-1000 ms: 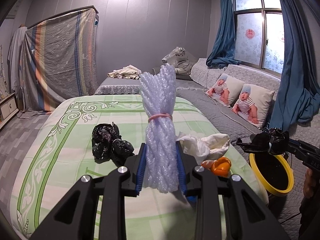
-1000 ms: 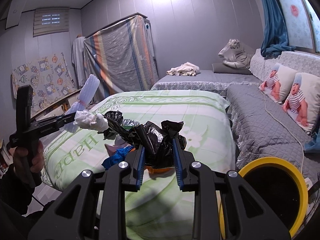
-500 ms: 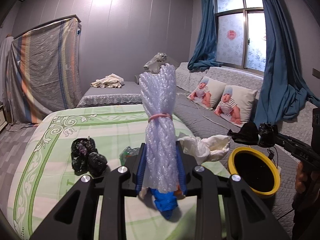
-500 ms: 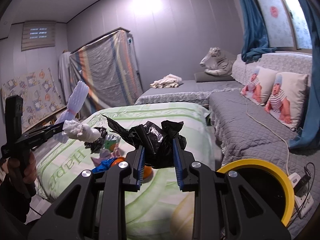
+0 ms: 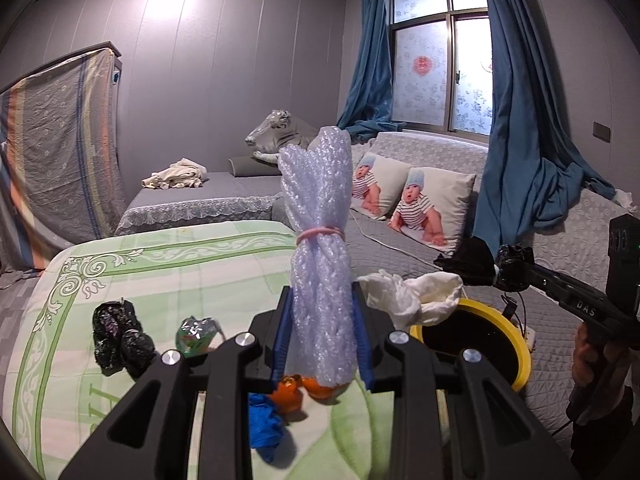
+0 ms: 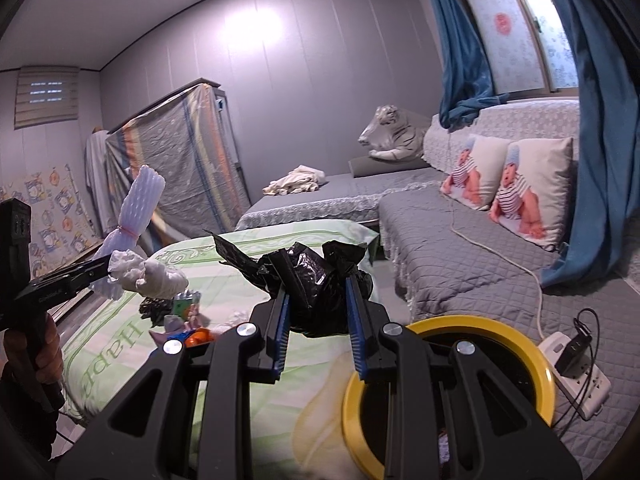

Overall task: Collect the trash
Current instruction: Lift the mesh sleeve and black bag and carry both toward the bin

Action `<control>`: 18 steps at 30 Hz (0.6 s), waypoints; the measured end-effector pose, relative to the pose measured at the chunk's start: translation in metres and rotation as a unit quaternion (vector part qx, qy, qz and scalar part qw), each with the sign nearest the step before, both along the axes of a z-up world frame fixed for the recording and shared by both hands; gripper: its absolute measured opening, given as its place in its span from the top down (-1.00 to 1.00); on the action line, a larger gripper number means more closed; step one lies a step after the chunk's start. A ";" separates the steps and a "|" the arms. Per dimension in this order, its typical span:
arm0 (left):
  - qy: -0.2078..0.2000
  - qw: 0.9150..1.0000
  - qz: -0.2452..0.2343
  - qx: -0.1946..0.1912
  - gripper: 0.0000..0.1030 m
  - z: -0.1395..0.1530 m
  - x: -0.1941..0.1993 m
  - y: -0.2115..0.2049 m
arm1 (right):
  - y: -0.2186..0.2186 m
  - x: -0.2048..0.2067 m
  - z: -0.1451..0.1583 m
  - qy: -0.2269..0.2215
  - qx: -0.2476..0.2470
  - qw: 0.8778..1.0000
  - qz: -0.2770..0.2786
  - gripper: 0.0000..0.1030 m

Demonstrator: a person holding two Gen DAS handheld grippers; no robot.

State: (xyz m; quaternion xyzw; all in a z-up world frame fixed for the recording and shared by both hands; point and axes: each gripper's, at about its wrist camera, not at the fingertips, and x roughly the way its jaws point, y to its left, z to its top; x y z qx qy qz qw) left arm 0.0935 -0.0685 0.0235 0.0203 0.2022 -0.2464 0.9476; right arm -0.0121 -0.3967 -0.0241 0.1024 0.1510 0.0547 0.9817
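Note:
My left gripper (image 5: 322, 336) is shut on a white foam-net bundle (image 5: 318, 248) tied with a pink band, with a crumpled white tissue (image 5: 412, 296) beside it; it also shows in the right wrist view (image 6: 106, 270). My right gripper (image 6: 316, 304) is shut on a crumpled black plastic bag (image 6: 316, 280), held just left of the yellow-rimmed black bin (image 6: 460, 364). The bin (image 5: 480, 340) stands on the floor by the bed. On the green bedspread (image 5: 160, 280) lie black bag lumps (image 5: 118, 338), a green wrapper (image 5: 198, 330), orange peel (image 5: 296, 390) and a blue glove (image 5: 266, 424).
A grey sofa (image 6: 460, 240) with two baby-print pillows (image 6: 532, 188) runs along the right. A white power strip with a black charger (image 6: 576, 364) lies right of the bin. Blue curtains (image 5: 520, 120) hang by the window.
Both grippers have moved right towards the bin with their loads. The bin now looms larger under the right gripper and closer to the left gripper's tissue.

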 end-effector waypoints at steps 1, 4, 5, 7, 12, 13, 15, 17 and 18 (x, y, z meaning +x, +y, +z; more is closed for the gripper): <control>0.000 1.000 -0.004 0.002 0.49 0.000 0.001 -0.005 | -0.004 -0.002 -0.001 -0.001 0.002 1.000 -0.007 0.53; 0.003 1.000 -0.016 0.003 0.49 0.000 0.004 -0.017 | -0.016 -0.006 -0.001 -0.002 0.008 1.000 -0.020 0.53; 0.005 1.000 -0.021 0.003 0.49 0.001 0.005 -0.022 | -0.020 -0.006 -0.002 -0.002 0.008 1.000 -0.025 0.53; 0.006 0.999 -0.031 0.004 0.49 0.001 0.006 -0.032 | -0.028 -0.010 -0.003 -0.004 0.011 0.999 -0.037 0.53; 0.007 0.998 -0.062 0.007 0.49 -0.001 0.007 -0.062 | -0.048 -0.018 -0.006 -0.005 0.017 0.997 -0.069 0.53; 0.007 0.998 -0.068 0.009 0.49 -0.002 0.007 -0.069 | -0.050 -0.020 -0.007 -0.005 0.020 0.997 -0.075 0.53; 0.008 0.996 -0.083 0.012 0.49 -0.004 0.007 -0.082 | -0.060 -0.024 -0.010 -0.004 0.027 0.996 -0.087 0.53; 0.008 0.995 -0.097 0.015 0.49 -0.005 0.006 -0.095 | -0.068 -0.028 -0.011 -0.004 0.026 0.994 -0.105 0.53; 0.009 0.994 -0.106 0.017 0.49 -0.007 0.005 -0.103 | -0.073 -0.030 -0.012 -0.003 0.026 0.993 -0.113 0.53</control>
